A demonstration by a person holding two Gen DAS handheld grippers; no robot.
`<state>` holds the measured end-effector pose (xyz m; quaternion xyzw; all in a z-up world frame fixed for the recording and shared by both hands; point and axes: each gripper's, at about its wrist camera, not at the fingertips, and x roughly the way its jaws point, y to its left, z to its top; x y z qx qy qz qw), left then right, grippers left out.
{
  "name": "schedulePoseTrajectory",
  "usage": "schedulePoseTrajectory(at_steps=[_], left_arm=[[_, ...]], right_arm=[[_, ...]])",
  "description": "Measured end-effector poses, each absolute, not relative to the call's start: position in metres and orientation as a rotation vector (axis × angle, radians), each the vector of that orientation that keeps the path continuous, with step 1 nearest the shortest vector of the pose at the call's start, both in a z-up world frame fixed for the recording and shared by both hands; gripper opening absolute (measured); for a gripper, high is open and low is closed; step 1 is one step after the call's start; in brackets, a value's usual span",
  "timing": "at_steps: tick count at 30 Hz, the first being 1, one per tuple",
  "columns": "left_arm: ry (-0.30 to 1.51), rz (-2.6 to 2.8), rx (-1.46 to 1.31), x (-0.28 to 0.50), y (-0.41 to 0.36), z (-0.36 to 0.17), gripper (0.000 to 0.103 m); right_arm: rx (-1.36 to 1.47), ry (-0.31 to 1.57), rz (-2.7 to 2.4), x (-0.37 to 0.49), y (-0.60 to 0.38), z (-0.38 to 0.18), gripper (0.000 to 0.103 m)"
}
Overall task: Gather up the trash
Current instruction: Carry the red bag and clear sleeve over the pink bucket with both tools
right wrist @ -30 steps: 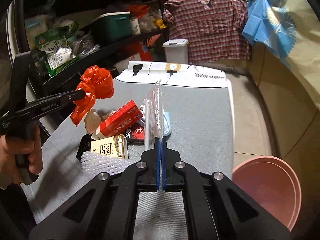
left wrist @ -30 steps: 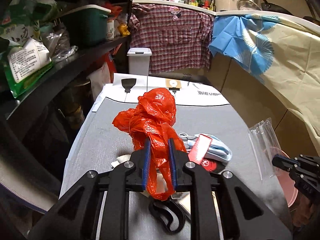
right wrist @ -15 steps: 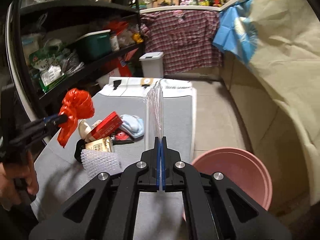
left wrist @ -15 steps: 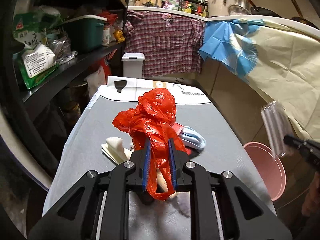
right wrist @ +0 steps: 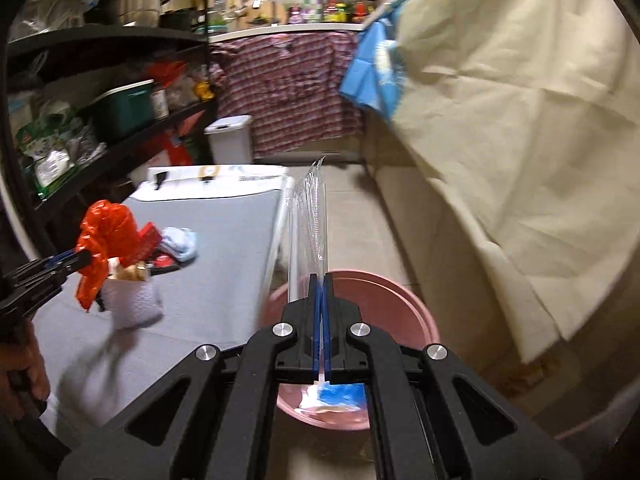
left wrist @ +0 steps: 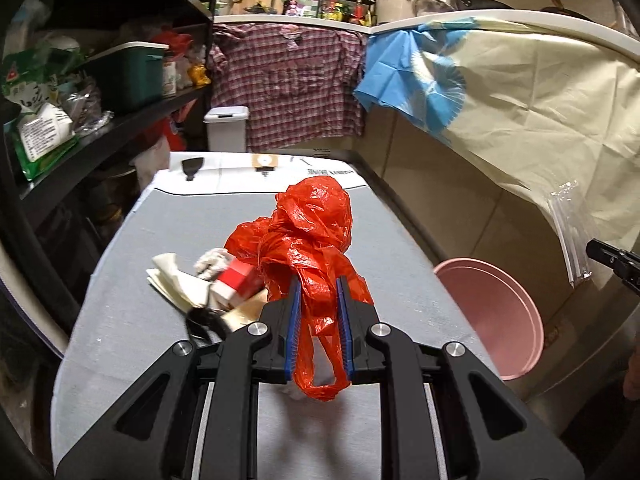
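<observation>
- The grey tabletop [left wrist: 168, 240] runs away from both cameras toward a plaid cloth [left wrist: 288, 84] hanging at the far end; a cream and blue sheet [left wrist: 520, 112] drapes the wall on the right.
- A dark shelf unit [left wrist: 100, 136] on the left carries a green bin [left wrist: 128, 72] and food packets.
- A pink basin [right wrist: 384, 308] sits on the floor just beside the tabletop's right edge, with something blue and some scraps in its bottom.
- A pile of trash lies on the tabletop: a red box [left wrist: 236, 280], folded cream paper [left wrist: 176, 280], a light blue cloth [right wrist: 180, 240], and a black looped item [left wrist: 204, 320].
- The left claw [left wrist: 318, 300] is narrowed on a crumpled red plastic bag [left wrist: 312, 232], its blue pads pressing the bag's lower part, held above the pile.
- The right claw [right wrist: 322, 308] is clamped tight on a clear plastic bag [right wrist: 310, 216], which stands upright from its tip, over the basin's near rim.
- In the right wrist view a hand [right wrist: 20, 368] grips the left claw's handle.
</observation>
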<state>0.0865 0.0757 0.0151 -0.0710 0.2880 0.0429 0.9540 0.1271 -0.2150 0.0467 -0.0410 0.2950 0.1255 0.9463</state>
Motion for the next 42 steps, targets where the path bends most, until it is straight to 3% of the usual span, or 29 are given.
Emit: schedulePoseTrajectory(at_steps=[31,42], left_arm=[[0.59,-0.24,-0.015,0.151,-0.07,0.012,0.017],[0.659,-0.362,0.021,0.187,-0.105,-0.024,0.017]], right_arm=[[0.076,0.675,0.062,0.165,-0.27,0.017,0.001],[0.1,0.717,0.034,0.186,-0.278,0.004,0.001]])
